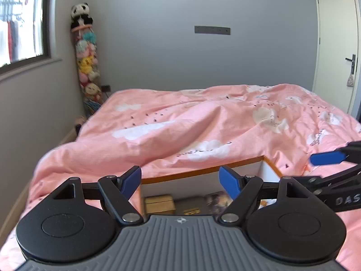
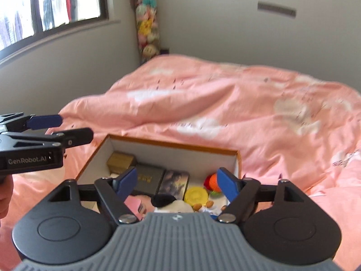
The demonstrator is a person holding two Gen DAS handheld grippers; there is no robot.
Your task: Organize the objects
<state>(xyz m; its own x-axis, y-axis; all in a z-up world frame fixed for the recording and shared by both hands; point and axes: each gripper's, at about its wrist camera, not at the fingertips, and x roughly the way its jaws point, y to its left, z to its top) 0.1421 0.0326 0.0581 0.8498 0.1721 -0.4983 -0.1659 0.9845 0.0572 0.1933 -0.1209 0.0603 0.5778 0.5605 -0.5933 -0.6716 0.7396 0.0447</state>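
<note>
An open white box with an orange rim (image 2: 171, 146) lies on the pink bed. In it are a gold box (image 2: 120, 161), a dark box (image 2: 149, 178), a picture tin (image 2: 174, 181), a yellow round lid (image 2: 195, 194), an orange toy (image 2: 214, 181) and a panda plush (image 2: 171, 203). My right gripper (image 2: 177, 184) is open and empty above the box. My left gripper (image 1: 181, 181) is open and empty above the box's left part (image 1: 198, 171); the gold box (image 1: 159, 203) shows below it.
The pink quilt (image 1: 191, 117) covers the bed. A hanging column of plush toys (image 1: 86, 63) stands in the far corner. A window (image 1: 20, 22) is at left, a door (image 1: 338, 45) at right. The other gripper (image 2: 45, 133) is at the left of the right wrist view.
</note>
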